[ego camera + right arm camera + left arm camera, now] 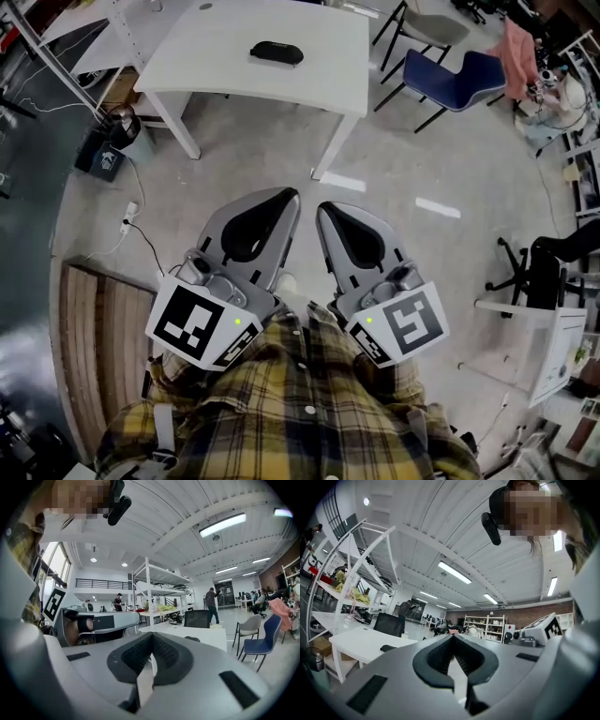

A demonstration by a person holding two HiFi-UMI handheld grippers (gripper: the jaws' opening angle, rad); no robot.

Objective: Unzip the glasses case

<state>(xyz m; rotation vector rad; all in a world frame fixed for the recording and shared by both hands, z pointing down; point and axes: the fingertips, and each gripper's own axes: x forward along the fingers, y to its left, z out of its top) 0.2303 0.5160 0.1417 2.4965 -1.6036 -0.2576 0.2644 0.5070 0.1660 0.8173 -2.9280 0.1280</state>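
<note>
Holding the left gripper (281, 202) level at my chest, I see its jaws closed tip to tip with nothing between them. Just beside it, the right gripper (328, 214) is likewise closed and empty. The glasses case (277, 52) lies well ahead of both tips on the white table (216, 56), untouched and, as far as I can tell from here, zipped. I expect a light, semi-rigid shell that slides easily. I'd pin its body with one gripper and pinch the small zip pull with the other.
</note>
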